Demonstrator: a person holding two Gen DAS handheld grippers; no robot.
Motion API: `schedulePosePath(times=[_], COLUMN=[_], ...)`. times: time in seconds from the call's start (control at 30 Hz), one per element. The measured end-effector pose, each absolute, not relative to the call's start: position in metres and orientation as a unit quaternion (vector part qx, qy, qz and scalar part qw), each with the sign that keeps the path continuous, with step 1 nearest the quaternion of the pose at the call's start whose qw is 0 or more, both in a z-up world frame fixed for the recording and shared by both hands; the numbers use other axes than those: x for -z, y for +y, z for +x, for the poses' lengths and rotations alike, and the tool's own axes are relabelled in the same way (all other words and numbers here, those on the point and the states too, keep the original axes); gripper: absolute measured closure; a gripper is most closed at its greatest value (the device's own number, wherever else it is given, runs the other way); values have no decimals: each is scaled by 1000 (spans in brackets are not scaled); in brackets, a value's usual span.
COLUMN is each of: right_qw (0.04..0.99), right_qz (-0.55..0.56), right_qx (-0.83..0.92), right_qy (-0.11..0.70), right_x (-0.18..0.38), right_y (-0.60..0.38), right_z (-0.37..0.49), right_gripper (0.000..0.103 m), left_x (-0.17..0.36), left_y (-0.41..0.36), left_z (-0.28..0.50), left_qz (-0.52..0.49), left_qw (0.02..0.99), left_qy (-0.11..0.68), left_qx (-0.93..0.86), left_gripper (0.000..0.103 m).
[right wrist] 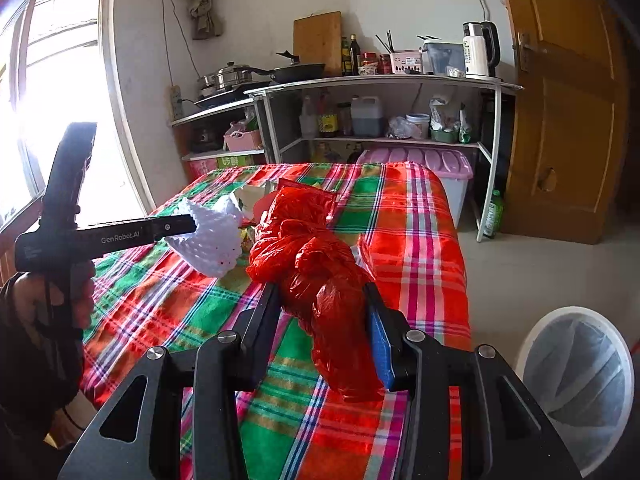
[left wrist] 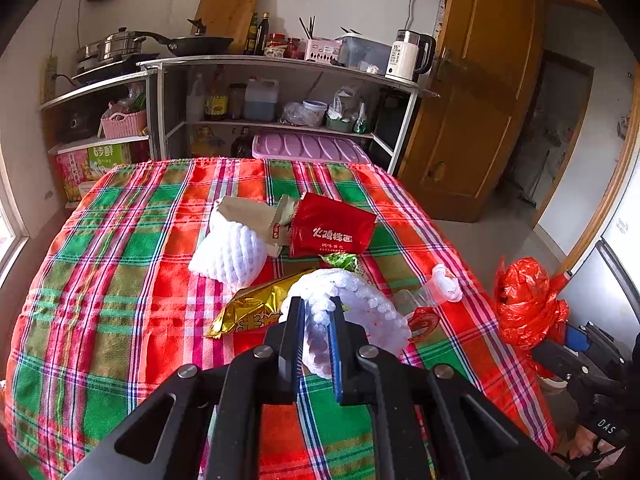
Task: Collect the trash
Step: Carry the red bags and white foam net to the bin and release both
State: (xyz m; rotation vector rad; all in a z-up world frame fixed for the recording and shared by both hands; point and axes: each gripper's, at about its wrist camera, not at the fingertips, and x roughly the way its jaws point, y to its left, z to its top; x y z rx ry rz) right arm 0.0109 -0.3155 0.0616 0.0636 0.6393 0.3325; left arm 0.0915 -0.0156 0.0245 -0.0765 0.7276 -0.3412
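Low at right in the right wrist view, a white bin [right wrist: 576, 384] lined with a clear bag, apparently empty. Centre frame, right claw [right wrist: 324, 320] clamped on a crumpled red plastic bag [right wrist: 316, 280] above the plaid-covered bench [right wrist: 420, 240]. In the left wrist view, left claw [left wrist: 316, 320] pinched tight on a white foam fruit net [left wrist: 360, 304], lower centre. Beyond, second foam net [left wrist: 232, 252], red packet [left wrist: 332, 228] with white Chinese print, gold wrapper [left wrist: 252, 308]. "GenRobot.AI" legible on the left tool.
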Motion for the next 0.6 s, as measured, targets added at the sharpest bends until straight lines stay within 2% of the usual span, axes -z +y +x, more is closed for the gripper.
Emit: schedulePosePath(times=[0.27, 0.6], right_qw=[946, 956], right_qz=[43, 65], right_qx=[-118, -13], right_qy=[299, 285], right_x=[-71, -84], right_y=[-340, -406], right_z=[2, -26], right_gripper=[60, 60], left_x=[-44, -53], left_y=[-56, -154], left_z=[86, 88], left_qz=[-19, 3], left_qw=[913, 887], left_qy=[342, 336], left_qx=[222, 317], left_gripper=[92, 92])
